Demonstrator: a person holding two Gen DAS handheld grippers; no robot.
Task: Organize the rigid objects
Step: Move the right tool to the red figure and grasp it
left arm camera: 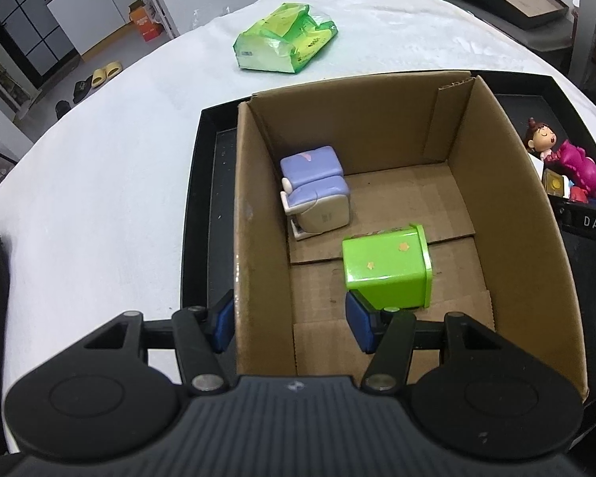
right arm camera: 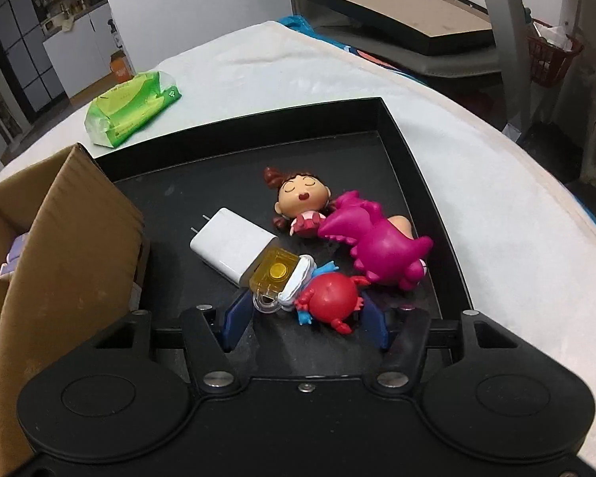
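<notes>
A cardboard box (left arm camera: 377, 127) stands in a black tray (left arm camera: 202, 206). Inside it are a purple-and-white toy (left arm camera: 318, 190) and a green block (left arm camera: 389, 266). My left gripper (left arm camera: 290, 326) is open and straddles the box's left wall, one pad outside and one inside beside the green block. On the tray's bare side lie a white charger (right arm camera: 230, 246), a sleeping-girl figure (right arm camera: 298, 198), a magenta dinosaur (right arm camera: 377, 242), a yellow clear piece (right arm camera: 274, 274) and a red crab toy (right arm camera: 329, 298). My right gripper (right arm camera: 306, 320) is low on the tray. Its pads touch the yellow piece's clear loop and the crab's leg.
A green tissue pack (left arm camera: 286, 39) lies on the white cloth (left arm camera: 99, 159) beyond the tray. The box's right wall (right arm camera: 71, 238) rises just left of my right gripper. The tray rim (right arm camera: 417, 183) borders the toys on the right. A dark framed board (right arm camera: 409, 20) sits beyond the table.
</notes>
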